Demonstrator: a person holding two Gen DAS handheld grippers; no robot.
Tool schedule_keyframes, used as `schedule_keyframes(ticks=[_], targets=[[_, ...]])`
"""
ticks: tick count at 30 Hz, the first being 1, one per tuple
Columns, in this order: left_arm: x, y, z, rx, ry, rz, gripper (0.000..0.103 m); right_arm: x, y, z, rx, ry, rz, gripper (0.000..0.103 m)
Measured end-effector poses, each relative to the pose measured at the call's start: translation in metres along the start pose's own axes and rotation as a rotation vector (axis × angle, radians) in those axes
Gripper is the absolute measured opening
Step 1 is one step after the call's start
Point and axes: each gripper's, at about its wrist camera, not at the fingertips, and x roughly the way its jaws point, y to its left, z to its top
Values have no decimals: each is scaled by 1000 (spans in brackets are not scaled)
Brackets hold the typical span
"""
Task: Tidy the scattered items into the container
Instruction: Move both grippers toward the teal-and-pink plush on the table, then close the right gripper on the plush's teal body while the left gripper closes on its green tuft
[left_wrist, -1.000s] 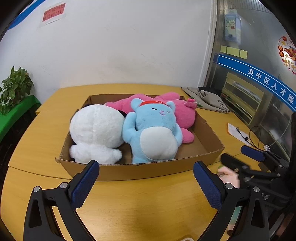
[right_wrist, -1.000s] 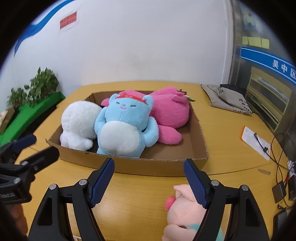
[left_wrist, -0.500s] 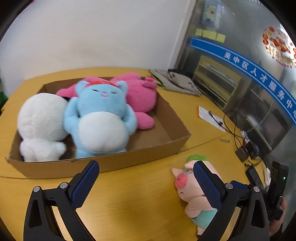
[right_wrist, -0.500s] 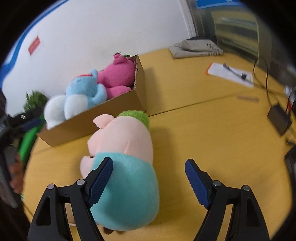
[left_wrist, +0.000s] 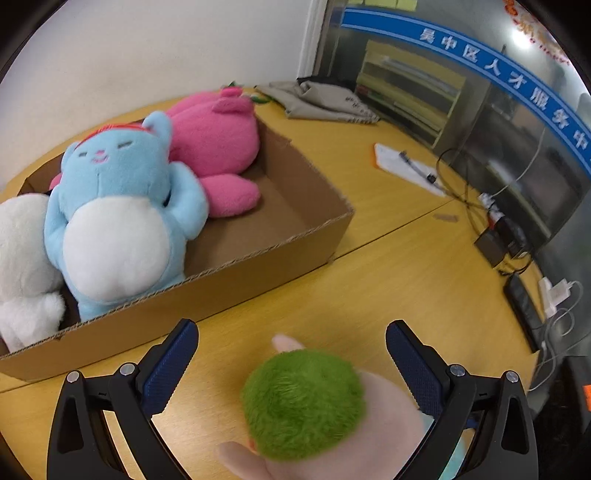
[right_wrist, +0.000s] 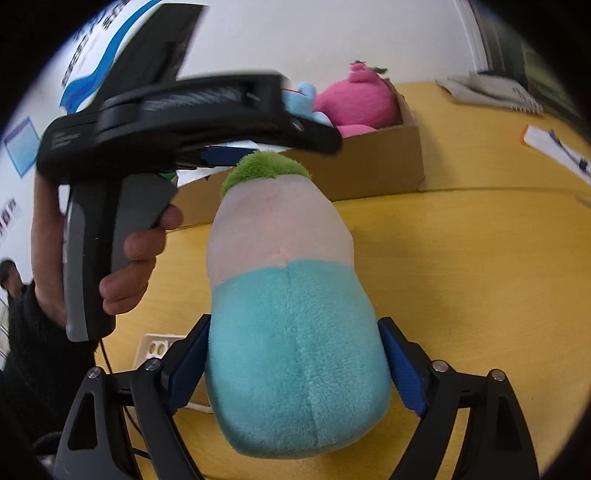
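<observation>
A pink pig plush (right_wrist: 284, 295) with green hair and teal trousers lies on the yellow table. My right gripper (right_wrist: 293, 363) straddles its teal lower body, pads touching both sides. My left gripper (left_wrist: 291, 354) is open over its green head (left_wrist: 303, 402), pads apart from it. The cardboard box (left_wrist: 280, 254) holds a blue bear plush (left_wrist: 118, 206), a pink plush (left_wrist: 218, 144) and a white plush (left_wrist: 18, 258). The left gripper's body (right_wrist: 177, 118) and the hand show in the right wrist view.
A grey cloth (left_wrist: 321, 103) lies at the table's far side. Paper with a cable (left_wrist: 406, 166), a power strip and chargers (left_wrist: 524, 295) sit along the right edge. A white socket strip (right_wrist: 159, 347) lies under my right gripper.
Both grippers have moved onto the pig plush. The left swung right and down over its head. The right jaws have narrowed from wide open onto the teal body.
</observation>
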Motion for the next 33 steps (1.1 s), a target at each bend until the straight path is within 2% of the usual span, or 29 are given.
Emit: schedule_keyframes(ticks=[5, 6, 8, 9, 10, 11, 12, 15, 17, 20, 21, 22, 23, 24, 25, 27, 31, 33], targets=[[3, 25, -11, -92, 18, -19, 103, 0, 3, -5, -14, -3, 1, 85], [5, 26, -13, -90, 27, -17, 102, 0, 4, -6, -19, -2, -1, 85], [10, 21, -15, -56, 46, -14, 96, 1, 9, -10, -44, 1, -20, 86], [12, 18, -16, -44, 53, -26, 86, 1, 11, -12, -58, 2, -30, 87], [14, 15, -16, -36, 65, -52, 69, 1, 12, -13, -73, 1, -40, 87], [17, 13, -17, -29, 85, -85, 60, 1, 15, -15, -90, 2, -50, 87], [20, 9, -17, -19, 106, -110, 44, 0, 17, -16, -109, 7, -55, 87], [24, -3, -20, 38, 125, -79, 42, -4, 16, -14, -136, 23, -69, 88], [28, -5, -23, 48, 141, -66, 42, -11, 13, -15, -133, 29, -76, 89], [26, -1, -25, 25, 141, -86, 44, -15, 13, -20, -164, 65, -85, 93], [22, 2, -25, 10, 136, -96, 51, -13, 15, -23, -181, 84, -80, 93], [16, 5, -25, -10, 123, -111, 64, -9, 15, -26, -199, 109, -70, 94], [10, 8, -26, -26, 107, -123, 71, -5, 17, -28, -210, 133, -58, 95], [5, 10, -26, -38, 93, -126, 82, -1, 18, -30, -208, 143, -59, 95], [-2, 14, -28, -50, 82, -124, 88, 2, 20, -32, -206, 142, -74, 95], [-10, 21, -33, -69, 81, -122, 89, 6, 22, -33, -208, 137, -90, 95], [-12, 38, -48, -131, 112, -124, 92, 8, 12, -32, -119, 125, -54, 95], [-7, 41, -53, -163, 122, -151, 92, 9, 10, -33, -101, 121, -45, 95]])
